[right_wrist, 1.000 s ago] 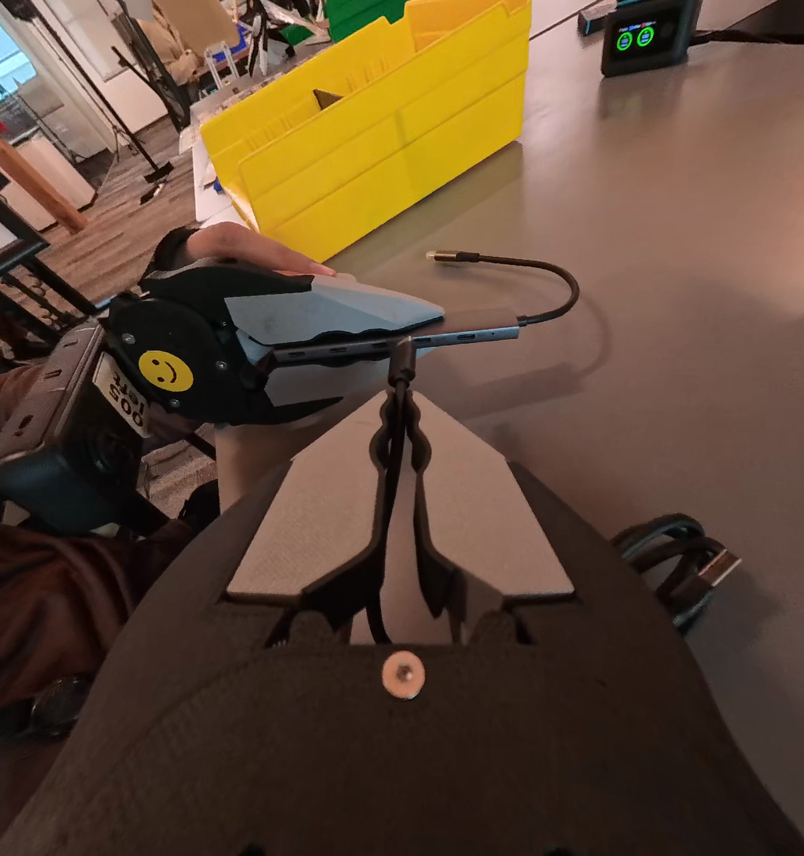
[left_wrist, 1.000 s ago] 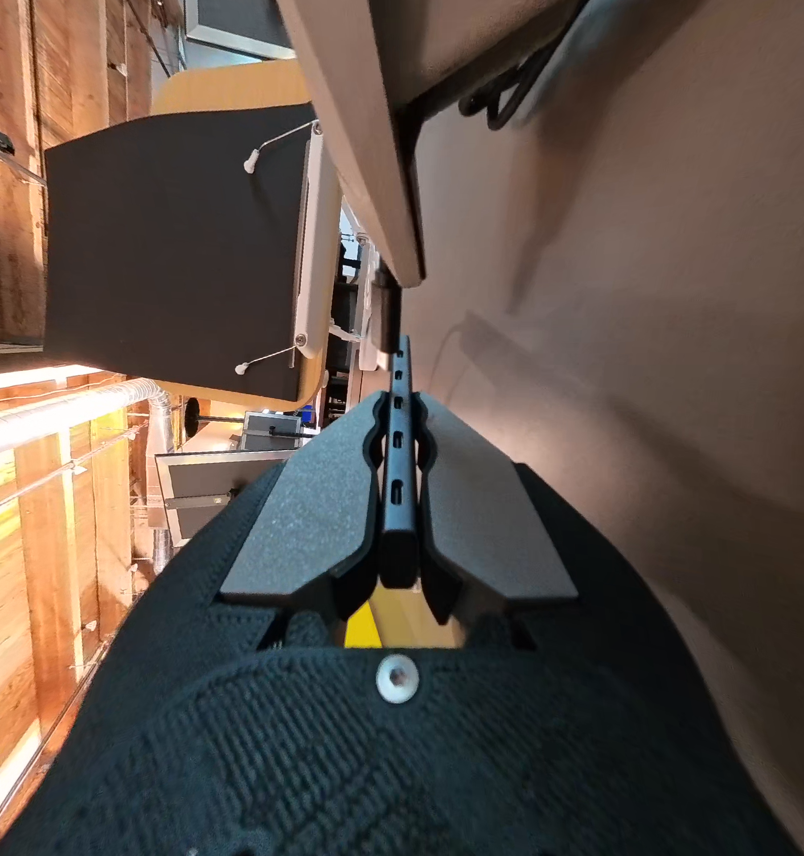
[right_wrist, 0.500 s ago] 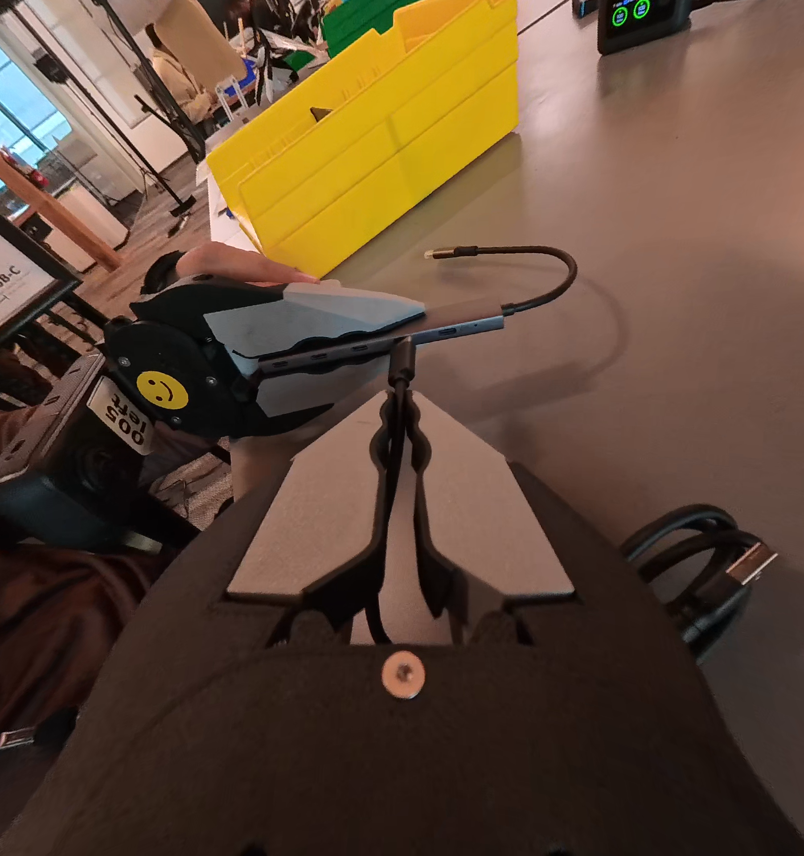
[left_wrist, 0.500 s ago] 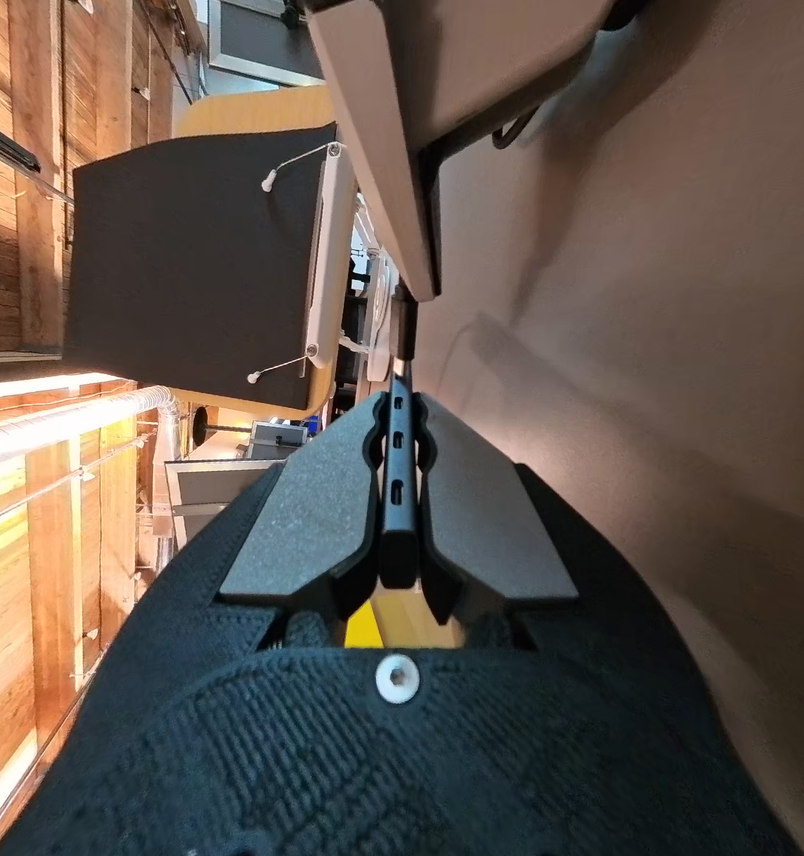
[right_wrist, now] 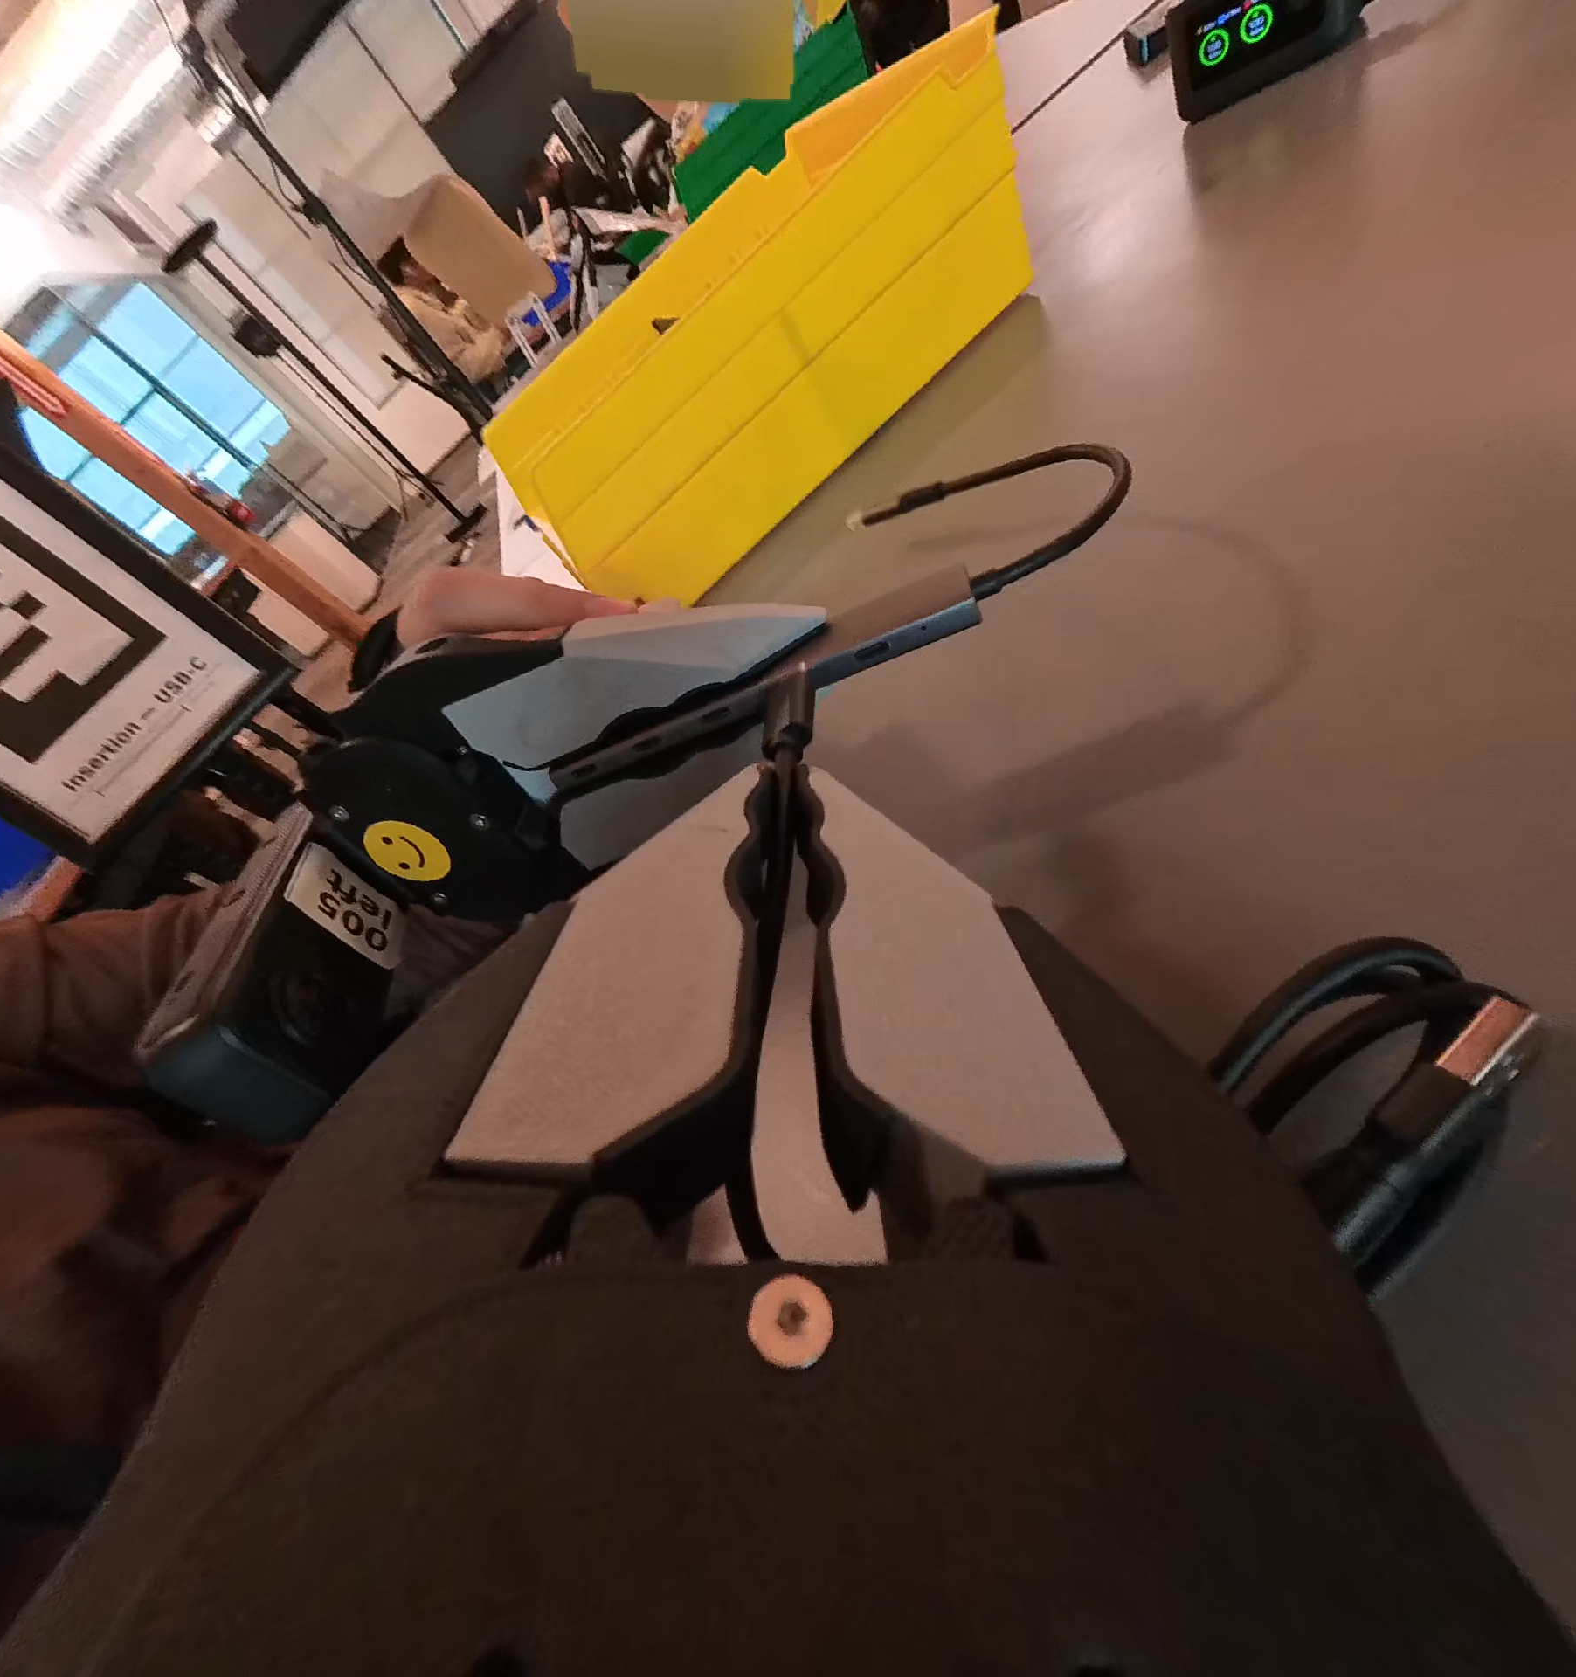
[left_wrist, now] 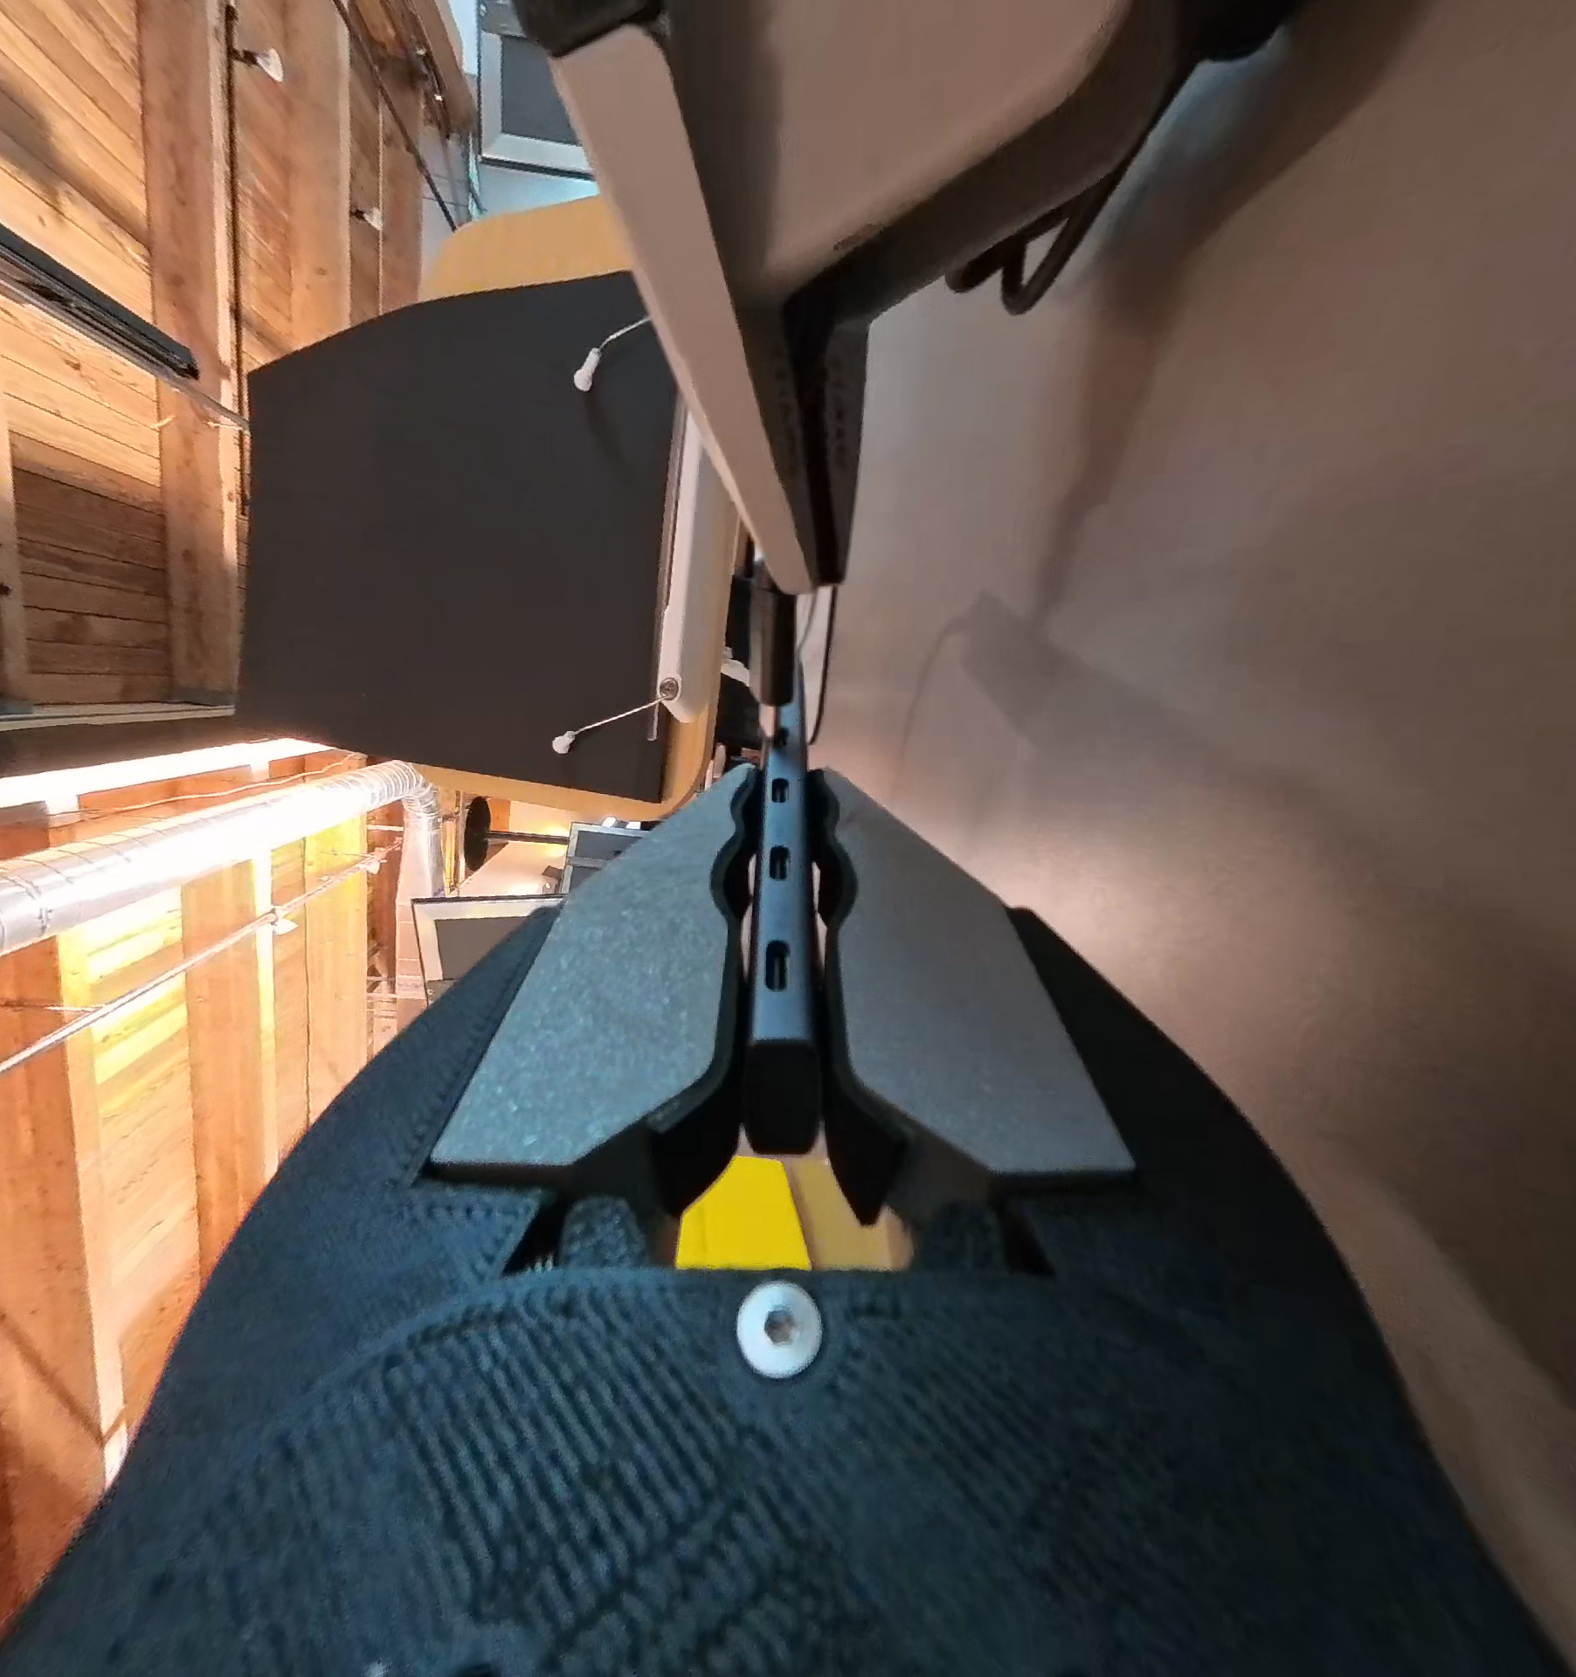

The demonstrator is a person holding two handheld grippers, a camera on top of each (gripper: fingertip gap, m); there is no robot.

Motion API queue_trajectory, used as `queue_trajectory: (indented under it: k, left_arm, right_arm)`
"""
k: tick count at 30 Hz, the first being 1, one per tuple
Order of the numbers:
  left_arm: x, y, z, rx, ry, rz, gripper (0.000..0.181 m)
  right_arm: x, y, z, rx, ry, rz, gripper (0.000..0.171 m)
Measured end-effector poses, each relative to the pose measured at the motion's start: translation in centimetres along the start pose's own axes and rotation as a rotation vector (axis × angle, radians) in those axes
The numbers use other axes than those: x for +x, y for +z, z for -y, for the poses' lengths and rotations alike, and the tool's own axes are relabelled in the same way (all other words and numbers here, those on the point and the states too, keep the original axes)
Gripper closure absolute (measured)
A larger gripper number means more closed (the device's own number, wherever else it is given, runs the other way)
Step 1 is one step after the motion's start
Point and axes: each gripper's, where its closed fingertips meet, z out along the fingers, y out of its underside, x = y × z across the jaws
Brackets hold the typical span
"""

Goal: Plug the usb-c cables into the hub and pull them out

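Plug at the hub's edge, cable axis square to the hub's length

In the right wrist view your right gripper [right_wrist: 780, 789] sits low centre, jaws pinched on the usb-c cable [right_wrist: 771, 916]; its plug [right_wrist: 792, 712] stands just above the tips, touching the port edge of the hub [right_wrist: 902, 626], and whether it is seated you cannot tell; the hub's long axis runs from mid left to upper right, across the plug's line, so any push or pull goes straight along the cable; left of centre your left gripper [right_wrist: 675, 671] is clamped flat on the hub, and in its own view [left_wrist: 780, 817] it is closed on that hub [left_wrist: 780, 907]; further off, the hub's pigtail [right_wrist: 1066, 517] curls over the table [right_wrist: 1311, 454] beside the yellow bin [right_wrist: 766, 381].
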Motion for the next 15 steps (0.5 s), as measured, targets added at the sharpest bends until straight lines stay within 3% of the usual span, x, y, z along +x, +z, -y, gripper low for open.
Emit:
queue_trajectory:
  k: [15]
  left_arm:
    - [-1.5, -0.3, 0.1, -0.010, 0.020, 0.090, 0.174]
  right_arm:
    - [-0.7, 0.2, 0.3, 0.050, 0.073, 0.058, 0.171]
